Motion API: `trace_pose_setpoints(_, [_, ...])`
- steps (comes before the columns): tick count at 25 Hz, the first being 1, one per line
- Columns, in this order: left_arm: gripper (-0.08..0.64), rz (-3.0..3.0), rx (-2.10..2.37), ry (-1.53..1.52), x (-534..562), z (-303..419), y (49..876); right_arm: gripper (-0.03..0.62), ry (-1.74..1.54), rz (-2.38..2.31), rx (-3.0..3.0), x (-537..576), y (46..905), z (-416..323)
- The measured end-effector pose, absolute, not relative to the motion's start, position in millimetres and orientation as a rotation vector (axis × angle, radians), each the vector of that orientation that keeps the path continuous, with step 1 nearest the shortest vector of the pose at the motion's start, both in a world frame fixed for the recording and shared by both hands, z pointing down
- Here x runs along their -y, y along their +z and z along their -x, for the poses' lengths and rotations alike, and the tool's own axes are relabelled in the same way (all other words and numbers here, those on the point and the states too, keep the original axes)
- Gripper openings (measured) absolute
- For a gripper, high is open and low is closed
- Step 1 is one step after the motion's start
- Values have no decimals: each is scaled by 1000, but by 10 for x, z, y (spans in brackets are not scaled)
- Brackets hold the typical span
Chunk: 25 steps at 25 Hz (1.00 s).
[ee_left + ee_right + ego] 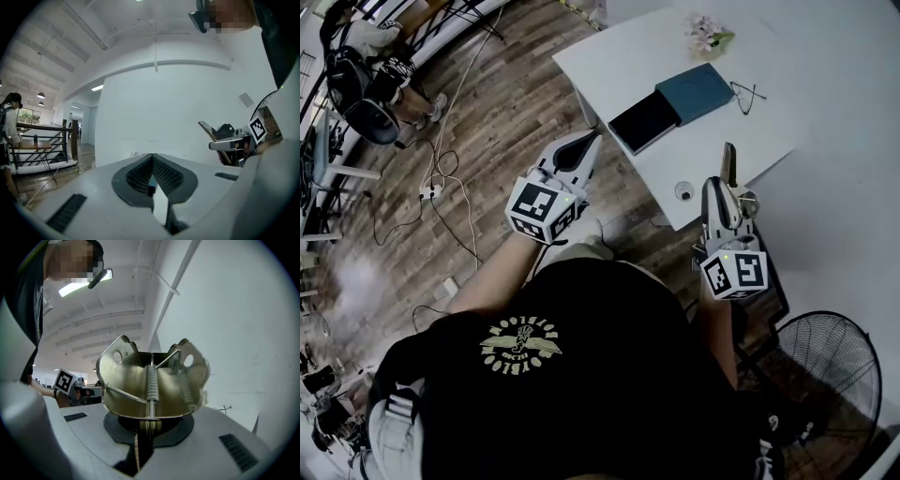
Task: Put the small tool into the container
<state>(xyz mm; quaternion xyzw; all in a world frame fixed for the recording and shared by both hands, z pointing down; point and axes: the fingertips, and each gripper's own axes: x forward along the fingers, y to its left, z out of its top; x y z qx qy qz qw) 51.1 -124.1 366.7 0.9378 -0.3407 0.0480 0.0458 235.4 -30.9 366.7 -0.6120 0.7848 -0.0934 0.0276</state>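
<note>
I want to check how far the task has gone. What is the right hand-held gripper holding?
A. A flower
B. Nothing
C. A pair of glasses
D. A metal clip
D: the right gripper view shows the right hand-held gripper shut on a metal clip, whose spring stands just above the jaws.
</note>
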Motion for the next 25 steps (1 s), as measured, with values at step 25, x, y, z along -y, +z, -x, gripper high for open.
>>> trace_pose_setpoints(25, [8,-2949,871,132,2235,-438,3722,28,-303,2049,-2376,1226,3614,-2000])
